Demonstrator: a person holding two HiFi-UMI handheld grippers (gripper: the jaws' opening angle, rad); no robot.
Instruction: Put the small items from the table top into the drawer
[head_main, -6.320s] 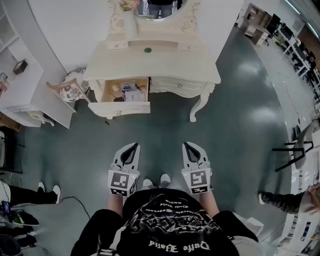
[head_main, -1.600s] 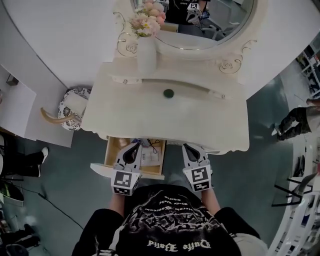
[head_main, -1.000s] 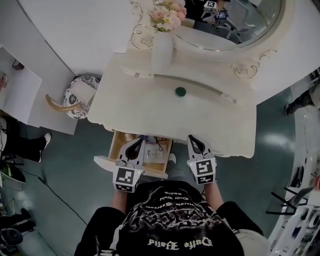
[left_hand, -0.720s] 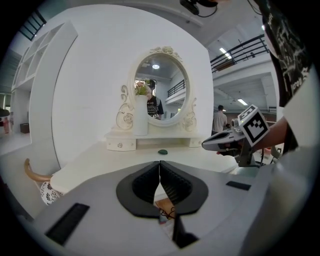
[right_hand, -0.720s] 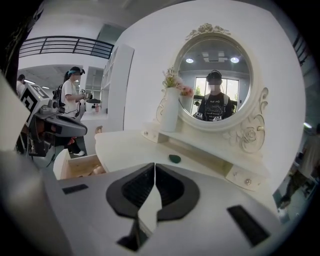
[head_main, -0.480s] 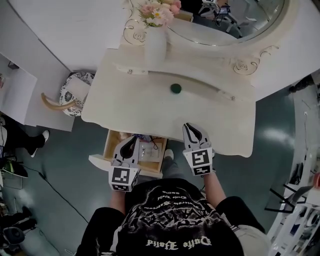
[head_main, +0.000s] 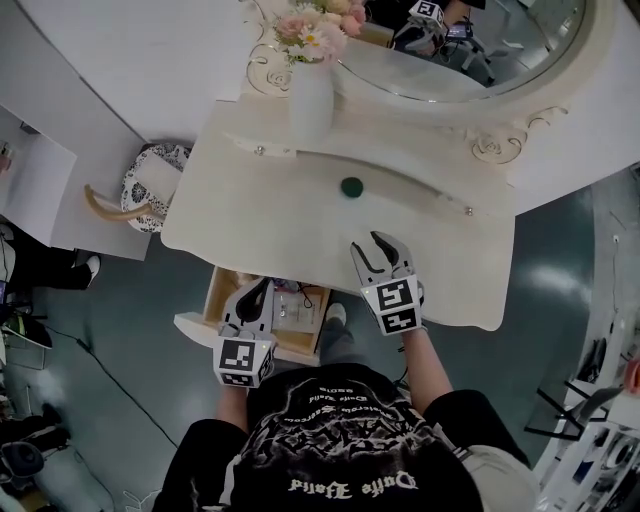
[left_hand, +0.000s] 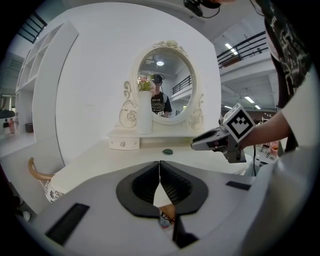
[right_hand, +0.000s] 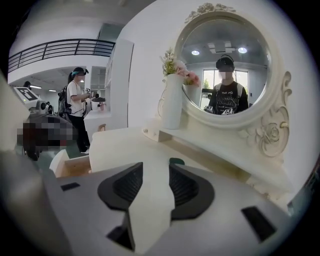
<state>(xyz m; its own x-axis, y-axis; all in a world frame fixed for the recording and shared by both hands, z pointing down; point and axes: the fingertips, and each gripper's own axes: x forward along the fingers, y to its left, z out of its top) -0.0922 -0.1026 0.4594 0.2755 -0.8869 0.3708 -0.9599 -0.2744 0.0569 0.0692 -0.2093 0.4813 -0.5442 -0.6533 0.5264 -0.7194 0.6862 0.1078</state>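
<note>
**Reach step.** The right gripper (head_main: 372, 246) has just opened its jaws and has nothing between them. It hovers over the table top (head_main: 250, 215) near the front edge, aimed at the small green item (head_main: 351, 186), which lies apart by the back ledge. The next move likely calls for advancing until the jaws straddle the item — then closing. The left gripper (head_main: 262, 288), clenched and empty, hangs over the open drawer (head_main: 213, 300) under the front-left edge. Only the head view shows inside the drawer — the right gripper view alone shows the item just past its jaws.
</note>
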